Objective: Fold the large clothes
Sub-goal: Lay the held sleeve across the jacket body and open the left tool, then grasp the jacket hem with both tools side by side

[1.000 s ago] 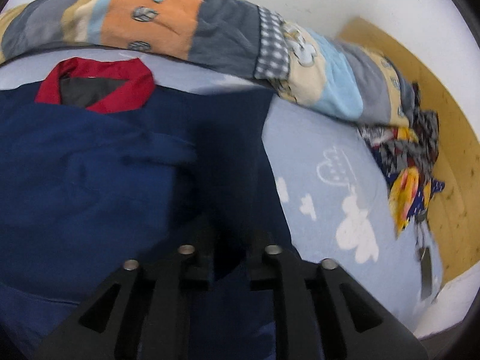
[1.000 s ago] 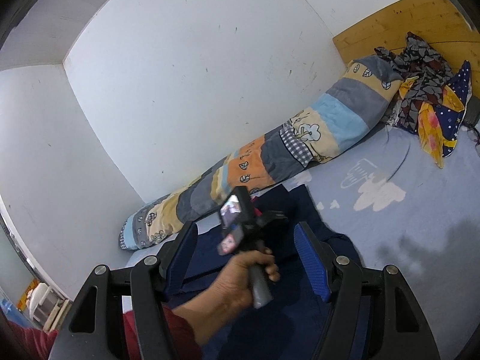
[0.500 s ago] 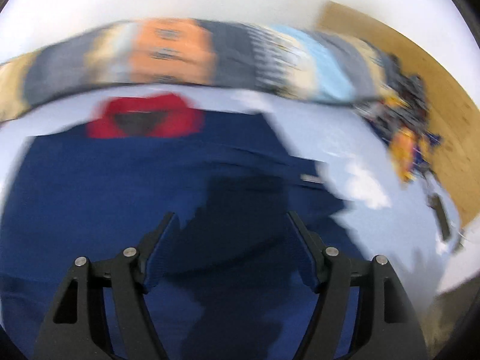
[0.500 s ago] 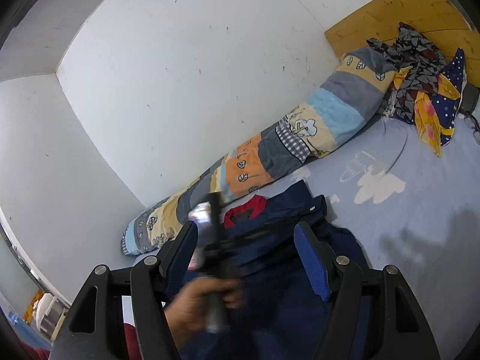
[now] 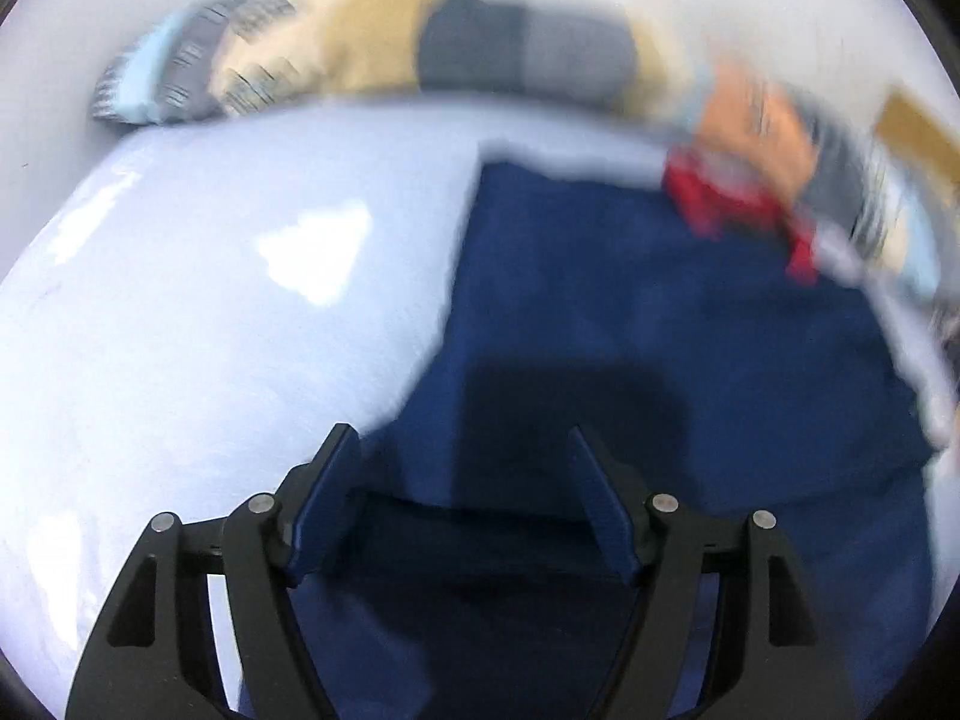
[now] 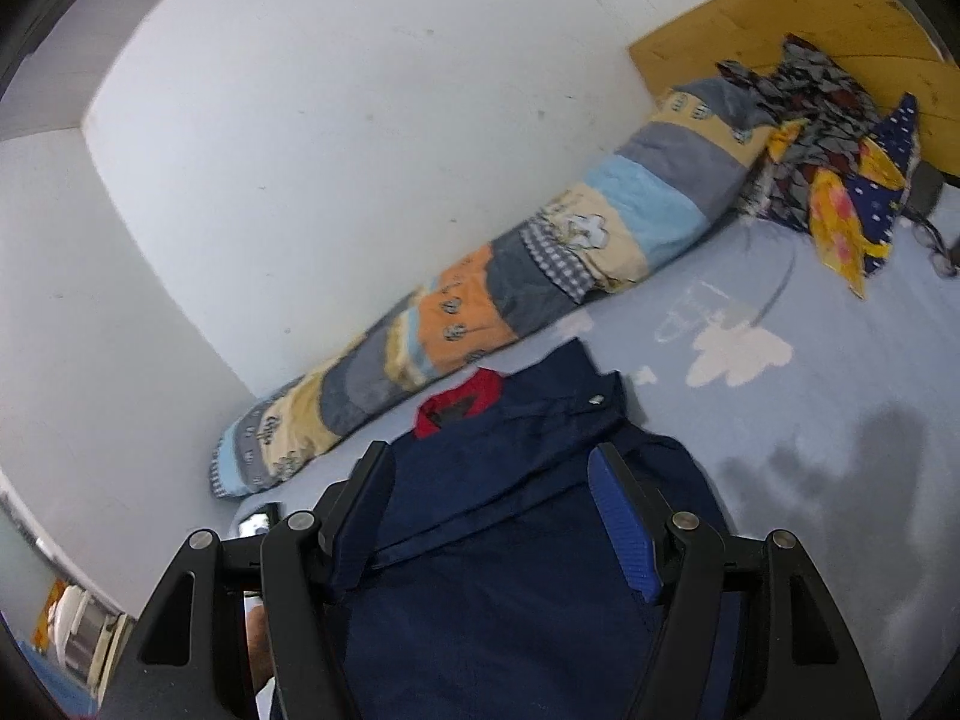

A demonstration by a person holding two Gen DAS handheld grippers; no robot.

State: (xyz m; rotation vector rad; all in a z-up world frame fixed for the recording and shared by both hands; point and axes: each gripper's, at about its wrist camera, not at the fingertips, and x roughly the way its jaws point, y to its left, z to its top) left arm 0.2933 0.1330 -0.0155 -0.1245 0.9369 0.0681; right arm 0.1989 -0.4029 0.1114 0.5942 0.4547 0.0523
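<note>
A large navy garment (image 5: pixel 660 312) with a red collar (image 5: pixel 726 204) lies spread on the light-blue bed sheet (image 5: pixel 180 330). The left wrist view is blurred by motion. My left gripper (image 5: pixel 461 438) stands open above the garment's left edge with nothing between its blue pads. In the right wrist view, the same navy garment (image 6: pixel 510 540) lies with a fold across its chest and its red collar (image 6: pixel 459 402) toward the wall. My right gripper (image 6: pixel 492 456) hovers open over it, empty. Part of the left gripper's camera (image 6: pixel 258 525) peeks out at the lower left.
A rolled patchwork quilt (image 6: pixel 510 276) runs along the white wall at the back of the bed. A heap of patterned clothes (image 6: pixel 840 180) sits against the wooden headboard (image 6: pixel 780 18) at the right. Bare sheet with cloud prints (image 6: pixel 780 420) stretches right of the garment.
The left gripper let go of the navy cloth, opened wide and swung left to the garment's left edge. The hand holding it left the middle of the right wrist view. The right gripper stayed put.
</note>
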